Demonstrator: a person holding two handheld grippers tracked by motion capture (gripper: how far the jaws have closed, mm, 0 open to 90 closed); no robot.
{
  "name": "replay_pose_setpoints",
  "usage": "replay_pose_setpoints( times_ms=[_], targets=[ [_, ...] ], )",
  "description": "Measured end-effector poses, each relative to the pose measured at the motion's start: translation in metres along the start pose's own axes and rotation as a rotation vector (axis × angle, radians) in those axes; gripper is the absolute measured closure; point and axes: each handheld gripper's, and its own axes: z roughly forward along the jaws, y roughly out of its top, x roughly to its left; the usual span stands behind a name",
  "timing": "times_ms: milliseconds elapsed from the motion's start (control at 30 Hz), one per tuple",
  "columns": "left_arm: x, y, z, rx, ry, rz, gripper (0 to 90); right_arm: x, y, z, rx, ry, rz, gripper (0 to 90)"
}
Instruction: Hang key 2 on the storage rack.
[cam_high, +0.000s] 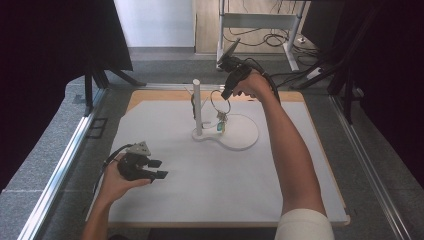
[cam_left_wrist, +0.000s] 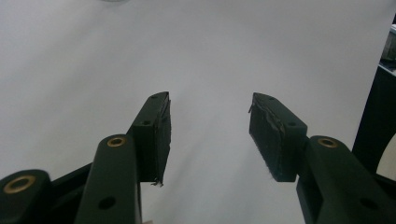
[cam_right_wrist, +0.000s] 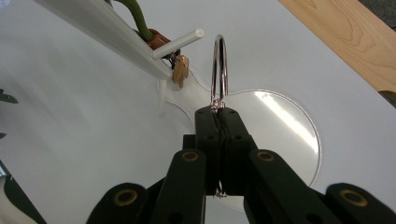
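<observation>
1. The right tongs (cam_high: 226, 93) are up at the far side of the tabletop (cam_high: 175, 200), just right of the white post (cam_high: 197, 106), pointing down, jaws pinched tight on a metal key ring (cam_high: 220, 102).
2. In the right gripper view the right tongs (cam_right_wrist: 218, 112) have both pads squeezed flat together on the ring's lower edge, and the key ring (cam_right_wrist: 220, 65) loop stands edge-on straight beyond the tips.
3. The ring hangs in the air just right of the post, its keys (cam_high: 220, 122) dangling low beside the post's foot, over the white base plate (cam_high: 240, 135).
4. That base plate spreads out round to the right of the post; a thin white peg (cam_right_wrist: 180, 43) juts from the post (cam_right_wrist: 102, 30) in the right gripper view, close to the ring but clear of it.
5. The left tongs (cam_high: 159, 169) rest well in front of the post and to its left, low over the tabletop.
6. Left gripper view: the left tongs (cam_left_wrist: 209, 135) gape wide, nothing between the pads (cam_left_wrist: 271, 137), just plain white surface beyond.
</observation>
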Motion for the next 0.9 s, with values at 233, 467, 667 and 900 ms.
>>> replay_pose_setpoints(
  times_ms=[233,467,667,900],
  targets=[
    [0.001,0.000,-0.002,-0.005,0.001,0.001,49.1,0.000,0.005,0.004,0.000,-0.005,-0.006,87.9],
    [0.001,-0.001,-0.003,-0.007,0.001,-0.003,49.2,0.004,0.011,0.010,-0.003,0.003,-0.009,87.9],
    [0.001,-0.002,-0.004,-0.008,0.003,-0.002,49.2,0.007,0.014,0.016,-0.002,0.010,-0.020,87.9],
    [0.005,-0.006,-0.005,-0.017,0.003,-0.029,49.2,0.016,0.014,0.020,0.010,0.016,-0.042,87.9]
  ],
)
